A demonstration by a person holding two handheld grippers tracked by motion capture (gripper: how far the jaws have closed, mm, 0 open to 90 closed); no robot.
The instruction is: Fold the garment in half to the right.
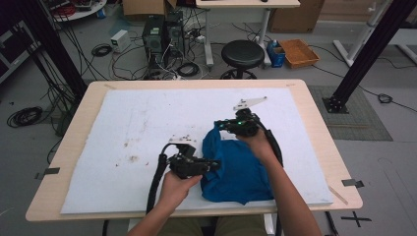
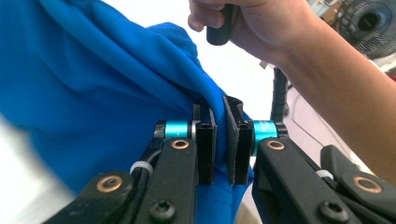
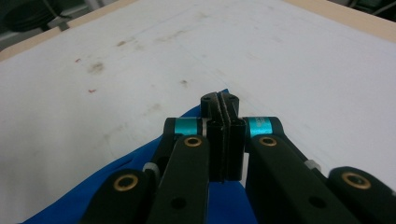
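A blue cloth (image 1: 241, 167) lies bunched on the white mat (image 1: 147, 123), toward the front right of the table. My left gripper (image 1: 215, 165) reaches in from the left and is shut on a raised fold of the cloth's near left edge; in the left gripper view the blue cloth (image 2: 93, 84) runs up between the pinched jaws of that gripper (image 2: 219, 103). My right gripper (image 1: 219, 126) holds the far left corner, lifted a little off the mat. In the right gripper view the right gripper (image 3: 219, 99) has its jaws pressed together with blue cloth (image 3: 112, 191) hanging beneath them.
The mat covers most of a wooden table (image 1: 314, 113) and carries brown stains (image 1: 132, 158) left of the cloth. Behind the table stand a black stool (image 1: 242, 54), computer towers (image 1: 162, 34) with floor cables, and a cardboard tray (image 1: 299, 52). Black frame posts (image 1: 366, 59) flank the table.
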